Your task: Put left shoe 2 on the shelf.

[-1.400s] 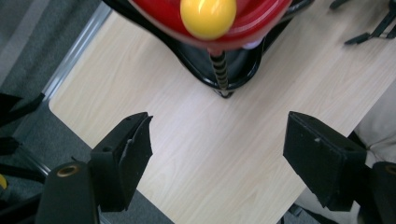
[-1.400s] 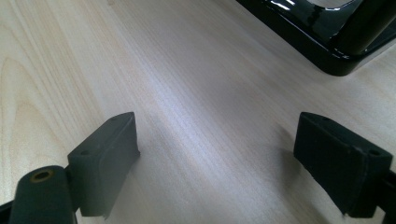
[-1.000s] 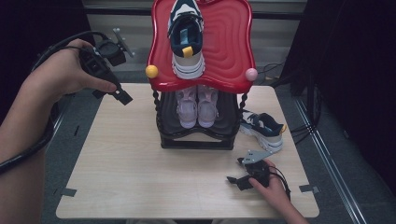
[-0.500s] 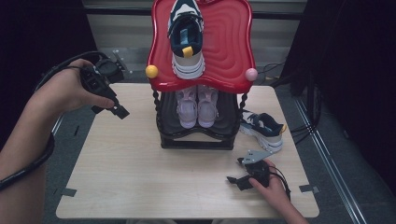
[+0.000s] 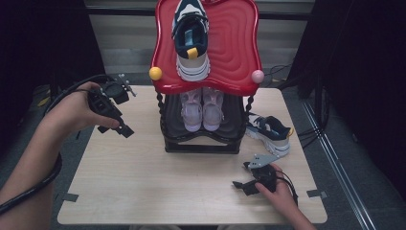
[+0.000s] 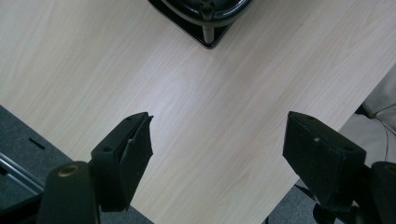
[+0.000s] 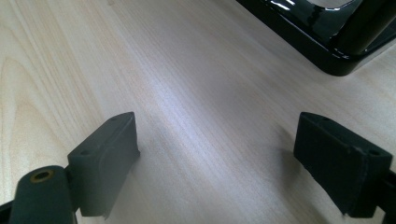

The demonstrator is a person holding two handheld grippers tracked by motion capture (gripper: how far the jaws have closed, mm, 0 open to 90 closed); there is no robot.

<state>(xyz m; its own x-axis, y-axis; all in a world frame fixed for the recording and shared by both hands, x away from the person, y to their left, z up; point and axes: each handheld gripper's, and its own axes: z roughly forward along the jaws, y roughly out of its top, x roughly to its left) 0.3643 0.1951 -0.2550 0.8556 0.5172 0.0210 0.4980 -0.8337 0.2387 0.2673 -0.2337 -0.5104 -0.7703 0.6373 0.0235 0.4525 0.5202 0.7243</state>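
While both jaws gaped, a pale wood bench [image 5: 143, 187] stood amid dark curtains.
Left hand-held gripper [image 5: 125, 130] hung released and empty above it; right hand-held gripper [image 5: 242, 176] lay released near the black-and-red shoe rack [image 5: 206, 143], beside a loose sneaker [image 5: 269, 134].

Both grippers are chunky all-black things. The left gripper [image 5: 125, 130] trails a thick black cable that loops back along the bare forearm, no sleeve there. Its flat, blocky jaw pads look rubbery, with a brass-coloured screw hole near one base. The right gripper [image 5: 241, 175] carries a grey three-cornered plate on top, plus thinner black cables by the wrist.
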